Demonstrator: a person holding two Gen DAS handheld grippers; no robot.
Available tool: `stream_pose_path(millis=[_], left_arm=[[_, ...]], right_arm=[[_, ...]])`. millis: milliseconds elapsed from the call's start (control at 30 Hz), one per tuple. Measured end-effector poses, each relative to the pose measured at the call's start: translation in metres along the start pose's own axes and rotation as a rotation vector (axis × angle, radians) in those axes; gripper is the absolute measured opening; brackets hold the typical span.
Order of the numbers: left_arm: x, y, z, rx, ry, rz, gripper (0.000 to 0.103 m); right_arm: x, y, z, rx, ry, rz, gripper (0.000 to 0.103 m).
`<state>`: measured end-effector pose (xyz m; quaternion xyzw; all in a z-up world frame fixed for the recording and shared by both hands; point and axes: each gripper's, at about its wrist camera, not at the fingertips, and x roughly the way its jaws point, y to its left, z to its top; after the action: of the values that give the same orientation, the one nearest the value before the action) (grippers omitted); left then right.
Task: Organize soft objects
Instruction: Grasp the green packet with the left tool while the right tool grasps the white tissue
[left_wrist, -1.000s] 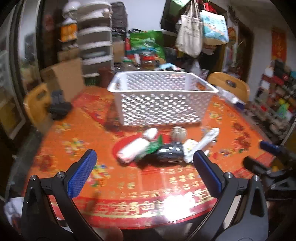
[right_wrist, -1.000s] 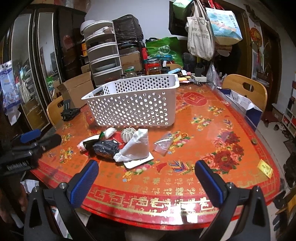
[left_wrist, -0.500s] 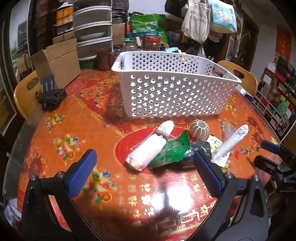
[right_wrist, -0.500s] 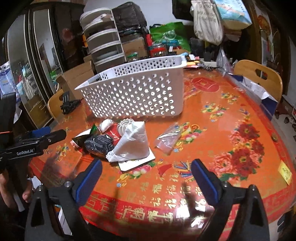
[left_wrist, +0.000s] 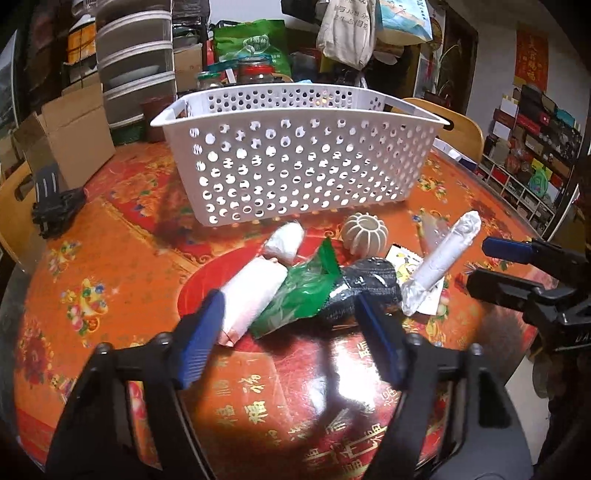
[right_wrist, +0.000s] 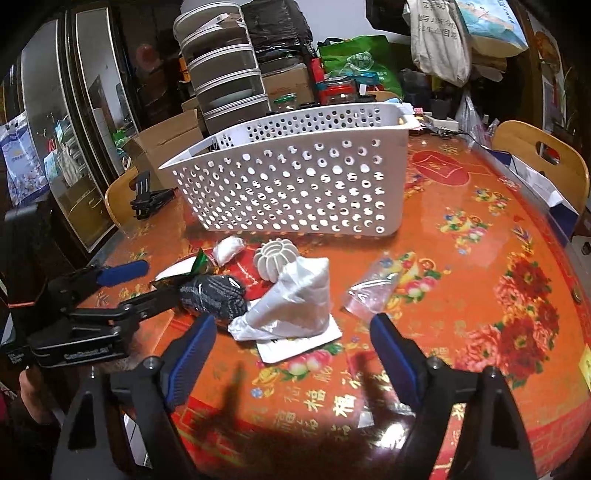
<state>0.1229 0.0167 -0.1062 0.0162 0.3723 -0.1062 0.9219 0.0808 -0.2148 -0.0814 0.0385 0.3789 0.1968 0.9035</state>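
Nearest the worktop's front edge, the left claw (left_wrist: 291, 343) is spread wide, its blue pads flanking the near ends of a pale pink roll (left_wrist: 255, 295) and a crumpled green bag (left_wrist: 299, 291), pinching nothing yet. The right claw (right_wrist: 291, 358) is likewise spread, poised just short of a white plastic bag (right_wrist: 295, 302) that lies on a flat white card (right_wrist: 299, 343).

A little further in lies the rest of the soft pile: a dark knitted glove (right_wrist: 214, 295) touching the green bag, a small clear packet (right_wrist: 373, 288) off to the right, a small white bundle (left_wrist: 284, 240) and a ribbed white ball (left_wrist: 364, 234). Beyond them, towards the middle of the worktop (right_wrist: 480, 258), stands the white perforated basket (left_wrist: 295, 162), apparently empty, so sorting has barely begun.

The risks, as I judge them: the left claw could close on both roll and bag, dragging the glove along; thin plastic may slip from the pads; and the right claw might lift the card with the bag. The two claws work close together and could collide.
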Motion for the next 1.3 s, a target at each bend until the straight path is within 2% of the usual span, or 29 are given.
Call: stream_pose_path(millis=[67,167,233,367,433,567,700,767,900,1000,1067,1100,1300], left_arm=[[0.003,-0.002,-0.001,0.013,-0.003,0.008,0.066],[0.004,-0.001,-0.002,0.020,-0.001,-0.005,0.057],[0.004,-0.002,-0.003,0.017,0.000,-0.018,0.044],[0.004,-0.002,-0.002,0.014,0.001,-0.041,0.034],[0.003,-0.002,-0.001,0.009,-0.003,-0.053,0.020],[0.001,0.001,-0.001,-0.003,-0.010,-0.064,0.017],[-0.005,0.005,0.000,-0.020,-0.027,-0.069,0.011],[-0.006,0.006,0.000,-0.018,-0.029,-0.071,0.010],[-0.007,0.007,0.000,-0.021,-0.032,-0.076,0.010],[-0.008,0.009,0.000,-0.029,-0.038,-0.080,0.010],[-0.010,0.011,-0.001,-0.032,-0.043,-0.081,0.009],[-0.010,0.011,-0.001,-0.032,-0.045,-0.080,0.008],[-0.017,0.011,-0.001,-0.035,-0.064,-0.080,0.005]], right_arm=[[0.000,0.003,0.002,-0.008,-0.005,-0.002,0.084],[0.002,0.005,0.004,-0.014,-0.006,-0.003,0.084],[0.002,0.005,0.006,-0.015,-0.007,-0.004,0.083],[0.003,0.006,0.008,-0.018,-0.013,-0.004,0.083],[0.004,0.006,0.009,-0.018,-0.013,-0.006,0.083],[0.008,0.006,0.010,-0.017,-0.007,-0.005,0.081],[0.012,0.007,0.010,-0.021,0.002,-0.006,0.071],[0.015,0.006,0.010,-0.018,0.002,-0.010,0.069],[0.021,0.003,0.012,-0.011,0.005,-0.023,0.059],[0.023,0.001,0.012,-0.003,0.013,-0.020,0.040],[0.023,0.001,0.012,-0.006,0.010,-0.024,0.036],[0.023,0.002,0.012,-0.008,0.007,-0.026,0.030],[0.012,0.003,0.017,-0.014,-0.033,-0.034,0.024]])
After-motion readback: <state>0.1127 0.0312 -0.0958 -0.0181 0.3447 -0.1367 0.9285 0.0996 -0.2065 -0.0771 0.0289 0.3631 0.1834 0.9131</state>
